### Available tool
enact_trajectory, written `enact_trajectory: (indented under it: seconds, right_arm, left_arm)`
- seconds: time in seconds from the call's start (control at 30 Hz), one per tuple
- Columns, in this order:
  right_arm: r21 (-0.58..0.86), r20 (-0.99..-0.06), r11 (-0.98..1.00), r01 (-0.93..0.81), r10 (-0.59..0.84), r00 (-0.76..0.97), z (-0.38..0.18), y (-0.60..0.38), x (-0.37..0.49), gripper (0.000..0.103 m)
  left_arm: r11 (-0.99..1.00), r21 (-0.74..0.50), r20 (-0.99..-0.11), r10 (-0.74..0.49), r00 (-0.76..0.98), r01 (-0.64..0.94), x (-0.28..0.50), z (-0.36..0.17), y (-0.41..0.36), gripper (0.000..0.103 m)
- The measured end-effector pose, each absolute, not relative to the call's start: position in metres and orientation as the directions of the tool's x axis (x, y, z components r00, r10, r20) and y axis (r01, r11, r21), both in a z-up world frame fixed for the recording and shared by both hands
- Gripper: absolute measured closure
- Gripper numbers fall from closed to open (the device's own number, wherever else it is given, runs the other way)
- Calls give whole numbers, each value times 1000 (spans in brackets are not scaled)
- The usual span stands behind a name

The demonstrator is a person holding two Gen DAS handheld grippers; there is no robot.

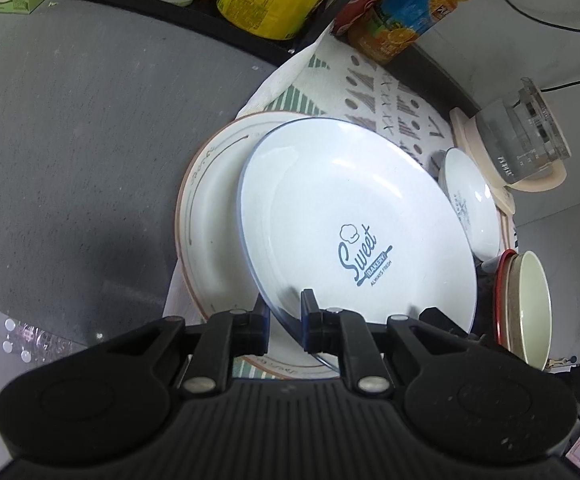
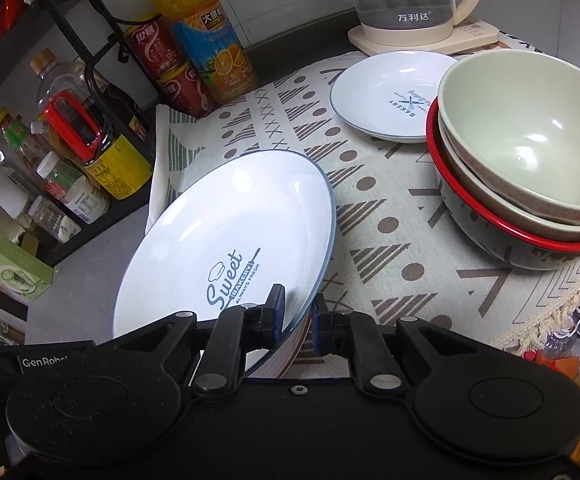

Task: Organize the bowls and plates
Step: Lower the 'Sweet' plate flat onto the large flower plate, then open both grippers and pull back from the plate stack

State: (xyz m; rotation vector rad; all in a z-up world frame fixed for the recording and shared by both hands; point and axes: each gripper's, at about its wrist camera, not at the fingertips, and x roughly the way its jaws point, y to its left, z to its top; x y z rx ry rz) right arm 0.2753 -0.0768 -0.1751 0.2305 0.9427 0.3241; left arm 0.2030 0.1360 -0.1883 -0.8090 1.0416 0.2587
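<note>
You are holding one big white plate (image 1: 353, 216) with both grippers. It has a thin blue edge and the words "Sweet Bakery" printed in the middle. Your left gripper (image 1: 284, 316) has its jaws pinched tight on the near rim of the plate. Your right gripper (image 2: 297, 318) also has its jaws pinched tight on the plate's rim, at the lower right edge in the right wrist view.

The plate is tilted, with its far side lifted up. It sits over a bigger plate with a brown rim (image 1: 206, 216), which lies flat under it on the patterned cloth (image 2: 389, 216). I cannot tell if the two plates touch.

The cloth covers part of the grey bench (image 1: 70, 140). On the cloth, well apart from your plate, lies a small white plate (image 2: 389, 96) with "Bakery" on it. Just beside it stands a stack of bowls (image 2: 529, 160): a pale green one on top, a brownish one under it, and a dark one with a red rim at the bottom.

Behind the small plate stands a glass kettle (image 2: 405, 4) on a cream base. An orange juice bottle (image 2: 206, 40) and red cans (image 2: 166, 68) stand at the back of the cloth, beside a black rack (image 2: 70, 80) full of bottles.
</note>
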Motion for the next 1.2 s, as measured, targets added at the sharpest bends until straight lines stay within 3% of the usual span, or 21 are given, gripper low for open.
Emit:
enact_trajectory:
  seconds: [0.63, 0.77, 1.03, 1.2]
  right_arm:
    - [295, -786, 943, -156, 332, 522, -180, -71, 281, 93]
    - [285, -793, 948, -145, 318, 519, -182, -71, 283, 93]
    - [284, -796, 949, -136, 312, 518, -184, -73, 287, 93]
    - [268, -803, 953, -141, 302, 513, -185, -70, 290, 92]
  left_arm:
    - [719, -408, -901, -215, 378, -564, 220, -194, 140, 84]
    - [741, -372, -907, -162, 389, -559, 220, -182, 148, 71]
    - [737, -348, -909, -114, 402, -579, 226, -177, 171, 68]
    - [749, -308, -918, -72, 390, -587, 230, -177, 174, 60]
